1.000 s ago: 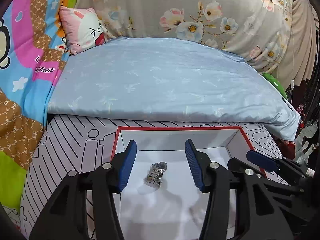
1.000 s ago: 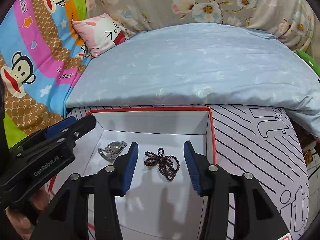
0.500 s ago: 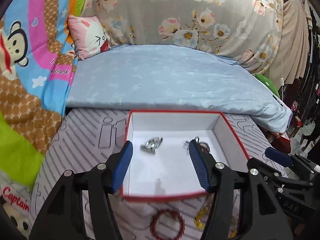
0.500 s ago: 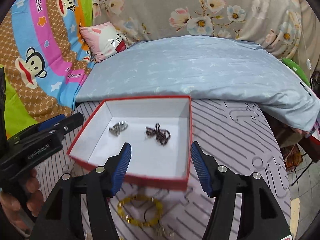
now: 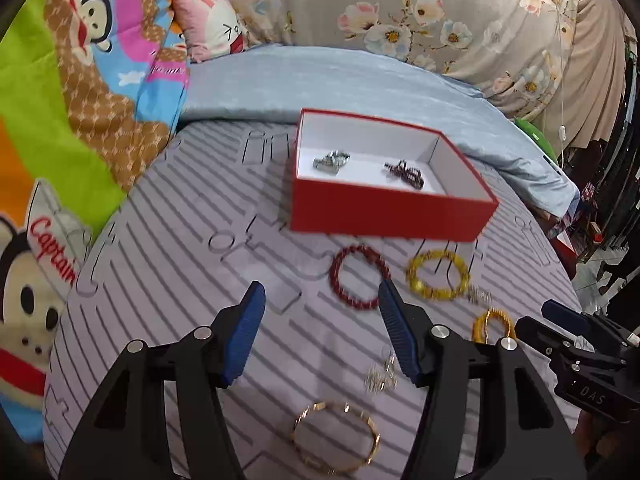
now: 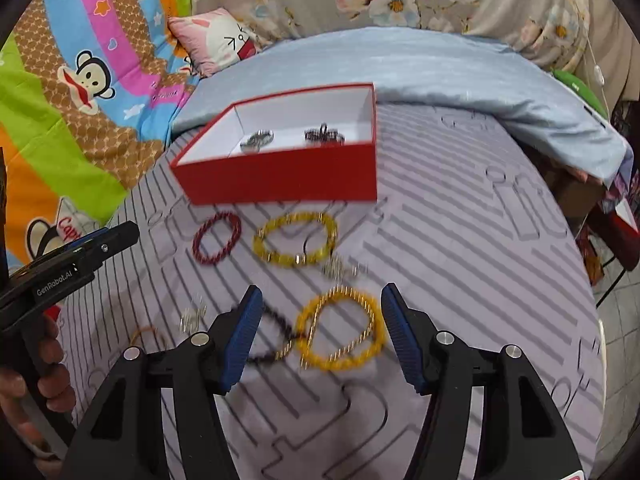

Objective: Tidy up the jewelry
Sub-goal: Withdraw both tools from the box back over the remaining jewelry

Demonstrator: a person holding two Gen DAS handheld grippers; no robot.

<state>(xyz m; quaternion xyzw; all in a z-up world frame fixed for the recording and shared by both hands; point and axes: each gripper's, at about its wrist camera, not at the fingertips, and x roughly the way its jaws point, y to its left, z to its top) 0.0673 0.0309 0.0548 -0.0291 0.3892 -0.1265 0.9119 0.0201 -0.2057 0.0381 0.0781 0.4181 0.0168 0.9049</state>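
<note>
A red box (image 5: pixel 390 208) (image 6: pixel 280 178) with a white inside holds a silver piece (image 5: pixel 331 160) (image 6: pixel 257 139) and a dark bead string (image 5: pixel 405 170) (image 6: pixel 324 136). In front of it on the grey striped cloth lie a red bead bracelet (image 5: pixel 360 277) (image 6: pixel 216 238), a yellow bead bracelet (image 5: pixel 438 275) (image 6: pixel 296 239), an orange bead bracelet (image 6: pixel 340 328) (image 5: pixel 492 324), a gold bangle (image 5: pixel 336 438) and small silver bits (image 5: pixel 380 376). My left gripper (image 5: pixel 322 332) hangs open over bare cloth near the red bracelet. My right gripper (image 6: pixel 320 330) is open above the orange bracelet.
A folded light blue quilt (image 5: pixel 340 76) lies behind the box, with a pink pillow (image 5: pixel 212 28) and cartoon and floral blankets beyond. The cloth's right edge drops toward clutter on the floor (image 6: pixel 612 216). A hand (image 6: pixel 24 400) holds the left gripper's handle.
Both grippers have pulled back out of the box toward the near side, leaving the silver piece and dark beads inside. The loose bracelets have come into view and both jaws stand wider.
</note>
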